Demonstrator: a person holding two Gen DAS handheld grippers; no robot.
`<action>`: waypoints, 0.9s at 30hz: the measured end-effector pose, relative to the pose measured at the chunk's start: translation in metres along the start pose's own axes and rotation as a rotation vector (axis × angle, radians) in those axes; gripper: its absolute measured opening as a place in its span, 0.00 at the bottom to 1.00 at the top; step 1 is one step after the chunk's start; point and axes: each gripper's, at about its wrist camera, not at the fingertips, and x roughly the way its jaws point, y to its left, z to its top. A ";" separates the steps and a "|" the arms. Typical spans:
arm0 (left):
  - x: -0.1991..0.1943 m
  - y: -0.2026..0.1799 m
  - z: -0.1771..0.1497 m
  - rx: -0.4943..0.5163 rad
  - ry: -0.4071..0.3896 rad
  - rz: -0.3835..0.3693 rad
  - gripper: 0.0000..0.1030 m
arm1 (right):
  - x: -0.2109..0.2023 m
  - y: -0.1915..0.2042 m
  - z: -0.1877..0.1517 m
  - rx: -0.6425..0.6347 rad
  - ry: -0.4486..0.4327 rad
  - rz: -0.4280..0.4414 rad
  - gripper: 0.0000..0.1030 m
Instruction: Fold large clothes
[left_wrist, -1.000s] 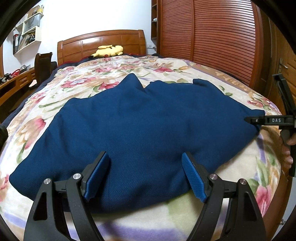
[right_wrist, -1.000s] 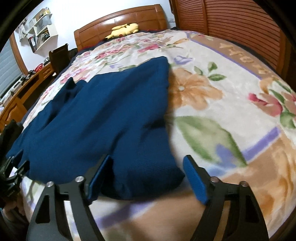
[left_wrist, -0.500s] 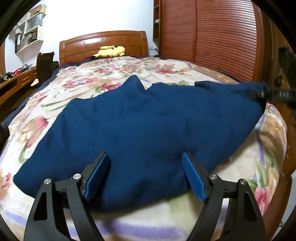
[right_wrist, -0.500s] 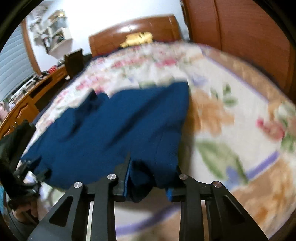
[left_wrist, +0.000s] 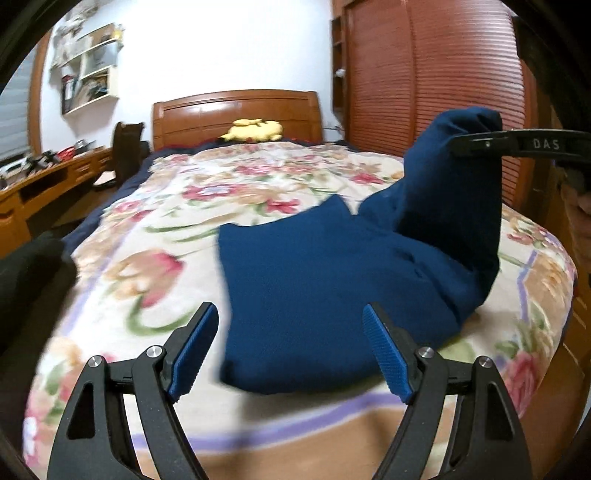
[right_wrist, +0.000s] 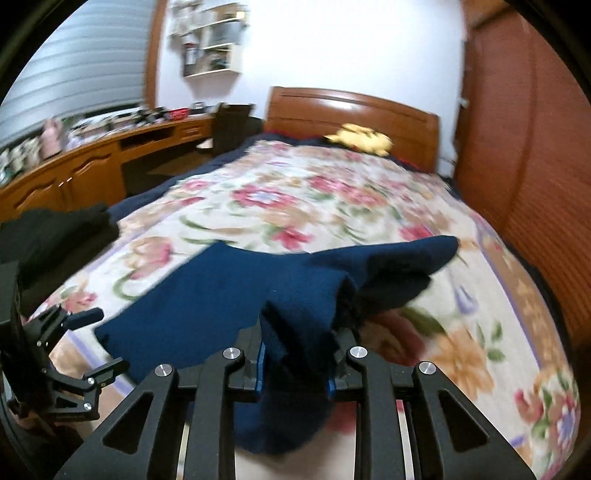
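The right gripper (right_wrist: 295, 354) has just been closing, and its blue pads now pinch a bunched corner of the dark blue knitted garment (right_wrist: 229, 295) — the cloth fills the narrow gap between the jaws and hangs below them in a loose fold. The pads themselves are mostly buried in fabric; only thin blue edges show. From the left wrist view the same gripper (left_wrist: 458, 146) enters from the right edge as a black bar lettered "DAS", holding that corner lifted well above the bed so the garment rises in a draped peak.

The left gripper (left_wrist: 291, 349) stands wide apart, its ribbed blue pads (left_wrist: 384, 354) touching nothing; the garment's near hem lies on the bed beyond and between them (whether it is a sweater or a cardigan cannot be told). The rest of the garment lies flat on the floral blanket (left_wrist: 155, 258), a plush cover of pink and orange flowers with a lilac border — motion blur smears its pattern in both views.

Beyond stand a glossy wooden headboard (left_wrist: 236, 110) with a yellow plush toy (left_wrist: 255, 130) before it, slatted wooden wardrobe doors (left_wrist: 443, 74) on the right, and a wooden desk (right_wrist: 92, 166) whose clutter is too blurred to name.
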 end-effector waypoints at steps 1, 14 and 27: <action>-0.002 0.010 0.000 -0.020 0.001 0.009 0.79 | 0.004 0.010 0.004 -0.014 -0.005 0.013 0.22; -0.018 0.084 -0.015 -0.162 -0.016 0.098 0.79 | 0.073 0.114 0.006 -0.068 0.109 0.246 0.34; -0.025 0.075 -0.015 -0.130 -0.030 0.078 0.79 | 0.055 0.058 -0.015 -0.058 0.051 0.117 0.57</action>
